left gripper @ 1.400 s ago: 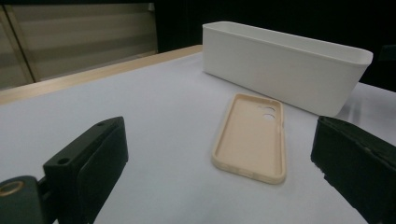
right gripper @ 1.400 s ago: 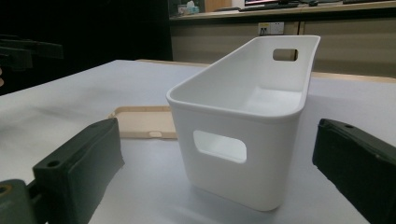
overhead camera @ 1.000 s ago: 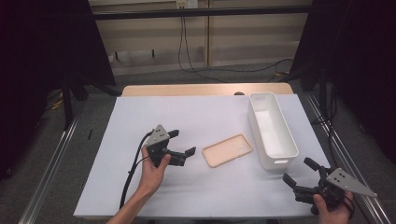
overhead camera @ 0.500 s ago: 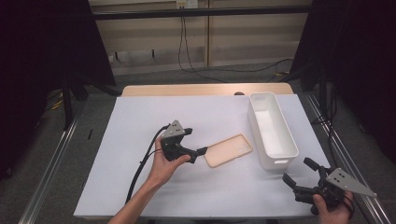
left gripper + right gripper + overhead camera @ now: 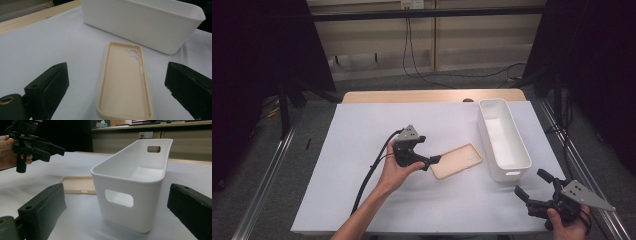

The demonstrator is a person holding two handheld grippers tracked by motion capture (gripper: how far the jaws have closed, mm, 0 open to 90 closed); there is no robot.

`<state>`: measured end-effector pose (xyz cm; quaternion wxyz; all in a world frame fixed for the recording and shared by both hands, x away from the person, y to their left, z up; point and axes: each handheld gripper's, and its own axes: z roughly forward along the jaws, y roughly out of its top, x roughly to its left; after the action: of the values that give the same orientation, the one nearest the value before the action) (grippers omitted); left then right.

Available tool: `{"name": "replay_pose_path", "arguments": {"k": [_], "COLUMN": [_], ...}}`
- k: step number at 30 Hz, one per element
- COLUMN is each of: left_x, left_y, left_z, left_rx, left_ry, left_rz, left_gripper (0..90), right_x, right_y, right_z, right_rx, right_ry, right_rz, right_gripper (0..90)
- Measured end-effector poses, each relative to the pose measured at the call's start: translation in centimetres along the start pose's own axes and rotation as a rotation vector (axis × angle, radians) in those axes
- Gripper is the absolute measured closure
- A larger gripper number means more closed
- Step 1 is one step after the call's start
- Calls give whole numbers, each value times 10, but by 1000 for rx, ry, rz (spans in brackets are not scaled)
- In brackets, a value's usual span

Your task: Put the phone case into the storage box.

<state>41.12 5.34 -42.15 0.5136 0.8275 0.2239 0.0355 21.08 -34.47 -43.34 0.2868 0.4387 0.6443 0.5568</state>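
Observation:
A beige phone case (image 5: 456, 161) (image 5: 125, 82) (image 5: 78, 184) lies inside up on the white table cover, just left of a white bin (image 5: 503, 138) (image 5: 147, 21) (image 5: 132, 185). My left gripper (image 5: 430, 162) (image 5: 117, 95) is open right at the case's near end, its jaws spread wider than the case. My right gripper (image 5: 534, 184) (image 5: 117, 212) is open near the table's front right corner, pointing at the bin's short end, with nothing between its jaws.
The bin is empty, with handle cutouts in its short ends. A wooden table edge (image 5: 432, 96) runs along the back. A black cable (image 5: 372, 172) trails from the left gripper toward the front. Metal rails (image 5: 267, 170) flank the table.
My left gripper has moved right and forward until its jaws reach the phone case's near end. The right gripper has stayed in place.

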Motion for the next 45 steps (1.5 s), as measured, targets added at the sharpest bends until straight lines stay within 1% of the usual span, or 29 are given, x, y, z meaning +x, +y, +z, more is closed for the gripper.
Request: {"name": "replay_pose_path", "arguments": {"k": [1,3,4,6,7,8,9,10,11,12,14,15,17,21,24,25,26,27,29,30,31,34,36,38,40,41,42,44,45], "left_x": [1,2,2,2,2,2,3,3,3,4,4,6,7,10,11,12,12,12,13,13,13,13,13,12,12,12,11,12,12], "left_y": [2,4,5,8,10,10,11,11,11,11,11,11,11,14,15,16,16,17,18,19,20,21,23,24,26,27,28,28,27], "left_z": [3,4,5,8,10,10,14,14,14,18,19,21,22,27,30,32,32,35,36,40,41,43,46,47,49,52,53,54,55], "left_rx": [14,21,32,37,53,53,72,72,83,108,114,123,123,178,185,207,207,234,239,274,286,300,330,340,362,384,392,396,397], "left_ry": [1,1,-4,-12,-20,-20,-27,-27,-31,-38,-37,-36,-35,-29,-24,-24,-24,-21,-23,-27,-27,-29,-31,-32,-39,-46,-42,-48,-50], "left_rz": [3,3,2,0,1,1,-1,-1,3,15,11,18,19,33,31,38,38,58,61,59,70,71,88,91,101,104,113,118,113], "left_gripper": [60,64,68,68,68,69,69,74,74,98,96,95,96,111,111,111,111,110,93,93,93,108,125,130,133,133,137,149,149], "right_x": [0,0,0,0,0,0,0,0,0,0,0,0,0,0,0,0,0,0,0,0,0,0,0,0,0,0,0,0,0], "right_y": [0,0,0,0,0,0,0,0,0,0,0,0,0,0,0,0,0,0,0,0,0,0,-1,-1,-1,-1,-1,-1,-1], "right_z": [0,0,0,0,0,0,0,0,0,0,0,0,0,0,0,0,0,0,0,0,0,0,0,0,0,1,1,0,0], "right_rx": [0,1,1,0,0,0,0,0,0,1,1,2,1,2,2,3,3,3,3,3,4,4,5,5,5,6,7,9,9], "right_ry": [0,1,1,2,2,2,2,2,2,2,2,2,3,2,3,3,3,4,4,4,4,4,5,6,7,7,8,9,9], "right_rz": [3,1,0,1,0,0,1,0,0,0,-2,-1,-2,-1,-1,-1,-1,-1,-2,-1,-1,-2,-3,-3,-4,-5,-5,-4,-4], "right_gripper": [13,13,13,13,13,13,13,13,13,13,13,13,13,13,13,13,13,13,13,13,13,13,13,13,13,13,13,13,13]}}
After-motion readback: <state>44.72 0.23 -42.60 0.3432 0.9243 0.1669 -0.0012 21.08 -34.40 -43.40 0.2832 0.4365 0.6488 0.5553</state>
